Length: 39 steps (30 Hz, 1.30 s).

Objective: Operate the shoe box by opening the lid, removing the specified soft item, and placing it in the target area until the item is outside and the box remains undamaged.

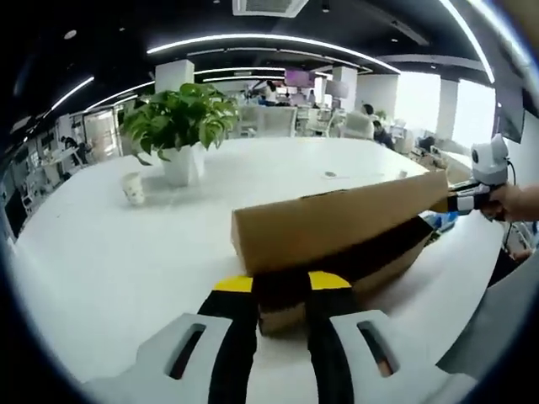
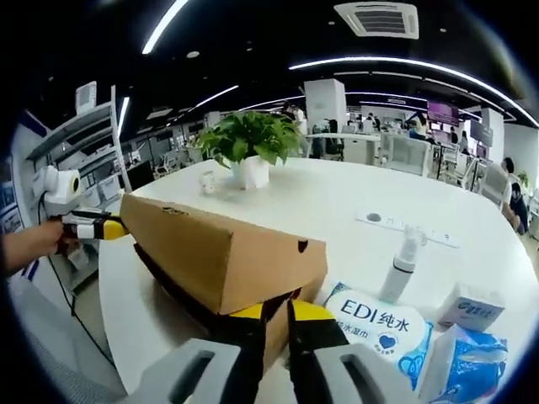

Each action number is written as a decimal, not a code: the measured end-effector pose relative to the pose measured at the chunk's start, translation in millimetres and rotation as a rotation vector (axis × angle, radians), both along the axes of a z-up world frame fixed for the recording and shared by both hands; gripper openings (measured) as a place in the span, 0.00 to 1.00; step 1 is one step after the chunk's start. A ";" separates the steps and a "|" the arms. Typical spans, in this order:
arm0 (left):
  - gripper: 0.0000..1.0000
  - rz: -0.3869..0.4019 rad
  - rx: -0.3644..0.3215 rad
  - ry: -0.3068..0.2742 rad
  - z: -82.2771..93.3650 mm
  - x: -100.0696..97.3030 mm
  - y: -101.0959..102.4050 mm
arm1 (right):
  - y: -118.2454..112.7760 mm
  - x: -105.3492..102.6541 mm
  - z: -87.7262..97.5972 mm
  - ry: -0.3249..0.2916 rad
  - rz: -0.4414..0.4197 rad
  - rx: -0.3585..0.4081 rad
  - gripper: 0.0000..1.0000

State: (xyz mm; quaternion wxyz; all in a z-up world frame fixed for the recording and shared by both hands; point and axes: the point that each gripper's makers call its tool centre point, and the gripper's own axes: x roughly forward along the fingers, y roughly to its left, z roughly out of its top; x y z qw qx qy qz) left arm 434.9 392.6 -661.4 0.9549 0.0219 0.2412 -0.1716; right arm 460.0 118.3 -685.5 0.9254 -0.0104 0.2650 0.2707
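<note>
In the left gripper view, the left hand-held gripper [image 1: 282,290] reaches forward from the bottom edge, its yellow-tipped jaws standing close together and clamped on the near end of the shoe box [image 1: 337,240]. The box is brown cardboard and lies lengthwise on the white tabletop [image 1: 101,261], its lid [image 1: 337,217] tilted up above the darker base. At the far end of the box, a person's hand [image 1: 515,202] holds the other gripper against the lid's end.

In the right gripper view, the right hand-held gripper [image 2: 282,316] comes up from below with its jaws nearly closed, pinching the near corner of the box [image 2: 219,261] where lid [image 2: 219,248] and base meet. Whether it grips the lid alone or the base too cannot be told. The inside of the box is dark, so no soft item can be made out.

Just right of the box lie a white pack printed "EDI" [image 2: 379,324], a white spray bottle [image 2: 400,265] standing upright, a small white carton [image 2: 472,305] and a blue packet [image 2: 476,358].

Further back on the tabletop stand a paper cup [image 1: 133,188] and a leafy plant in a white pot [image 1: 181,126]. Beyond it are office desks, chairs and ceiling light strips.
</note>
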 end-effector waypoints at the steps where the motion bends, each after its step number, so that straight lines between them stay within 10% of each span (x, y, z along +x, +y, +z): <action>1: 0.25 -0.006 0.001 0.004 -1.2 -1.1 -0.8 | 0.2 -1.0 -0.4 0.001 0.002 0.003 0.09; 39: 0.33 -0.039 0.042 0.044 -24.5 -10.7 2.0 | 21.5 -31.0 -13.3 -0.087 0.161 -0.071 0.30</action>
